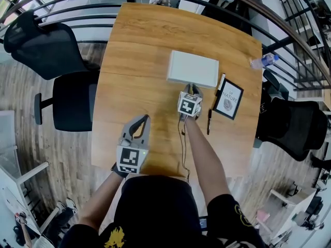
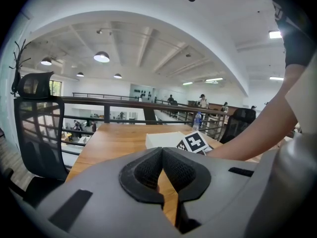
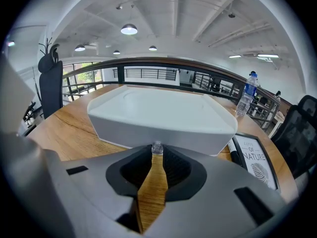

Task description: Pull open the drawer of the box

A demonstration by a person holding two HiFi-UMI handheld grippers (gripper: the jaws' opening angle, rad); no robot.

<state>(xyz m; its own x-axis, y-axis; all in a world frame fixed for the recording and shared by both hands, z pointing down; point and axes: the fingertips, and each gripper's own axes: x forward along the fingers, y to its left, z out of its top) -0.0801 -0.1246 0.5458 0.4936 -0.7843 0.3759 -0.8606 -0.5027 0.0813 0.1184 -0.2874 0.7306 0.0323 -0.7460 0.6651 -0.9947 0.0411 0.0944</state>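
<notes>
A white box point(image 1: 193, 68) lies flat on the wooden table point(image 1: 139, 50), right of the middle. My right gripper point(image 1: 190, 89) is at the box's near side. In the right gripper view the box point(image 3: 163, 115) fills the middle, and a small clear knob point(image 3: 157, 147) on its front face sits pinched between the pads of my right gripper point(image 3: 157, 153). The drawer front looks flush with the box. My left gripper point(image 1: 144, 118) hovers over the table's near left part, apart from the box. Its jaws point(image 2: 162, 151) meet at the tips with nothing in them.
A framed picture point(image 1: 228, 98) lies right of the box, with a black pen point(image 1: 209, 121) and a marker point(image 1: 221, 81) beside it. A water bottle point(image 1: 264, 61) stands at the table's right edge. A thin cable point(image 1: 182, 138) runs along the table. Black chairs point(image 1: 46, 43) point(image 1: 292, 125) flank the table.
</notes>
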